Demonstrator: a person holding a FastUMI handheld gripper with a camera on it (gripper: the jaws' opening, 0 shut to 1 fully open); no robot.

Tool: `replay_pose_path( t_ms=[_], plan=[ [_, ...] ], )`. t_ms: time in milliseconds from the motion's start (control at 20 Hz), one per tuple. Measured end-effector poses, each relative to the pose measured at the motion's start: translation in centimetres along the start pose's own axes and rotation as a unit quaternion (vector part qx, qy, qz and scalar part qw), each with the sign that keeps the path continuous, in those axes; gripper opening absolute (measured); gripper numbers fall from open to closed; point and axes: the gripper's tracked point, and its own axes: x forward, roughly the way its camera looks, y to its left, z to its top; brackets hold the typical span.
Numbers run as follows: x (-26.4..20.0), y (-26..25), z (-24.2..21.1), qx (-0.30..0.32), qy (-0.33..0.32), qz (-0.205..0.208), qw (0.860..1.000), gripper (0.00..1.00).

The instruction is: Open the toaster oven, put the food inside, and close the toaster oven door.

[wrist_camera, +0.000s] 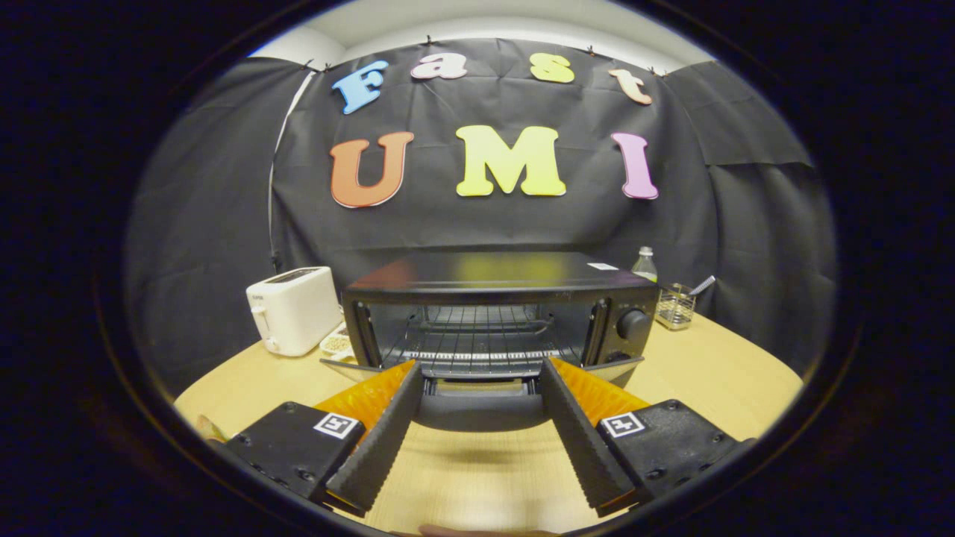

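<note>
The black toaster oven [492, 280] stands on the wooden table just ahead of my fingers. Its door [625, 367] is swung down flat and the wire rack [477, 335] inside is bare. The door's dark handle [481, 410] lies between my two fingers, near their tips. My gripper [481, 365] is open, its fingers spread about as wide as the handle, and I cannot tell whether they touch it. A small dish of food [337, 344] sits left of the oven, beside the white toaster.
A white pop-up toaster [292, 309] stands left of the oven. Behind the oven's right corner are a clear bottle [645, 264] and a wire holder [676, 306] with a utensil. The wooden table [716, 373] spreads right and in front. A pale object [209, 428] lies at the table's near left edge.
</note>
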Motion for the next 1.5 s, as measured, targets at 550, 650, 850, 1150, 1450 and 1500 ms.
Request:
replay_pose_path(
  t_ms=[550,650,850,1150,1450,1500],
  plan=[
    [-1.9,0.0,-6.2,-0.006,0.045,-0.017,0.999,1.00],
    [-1.8,-0.1,-8.6,-0.003,0.082,-0.017,0.996,1.00],
    [2.9,0.0,-11.2,-0.001,0.098,-0.015,0.995,1.00],
    [4.7,0.6,-12.6,0.001,0.132,-0.014,0.991,1.00],
    [-0.3,2.5,-8.4,0.060,0.184,0.058,0.979,1.00],
    [-1.0,3.5,-7.6,0.066,0.196,0.078,0.975,1.00]
  ],
)
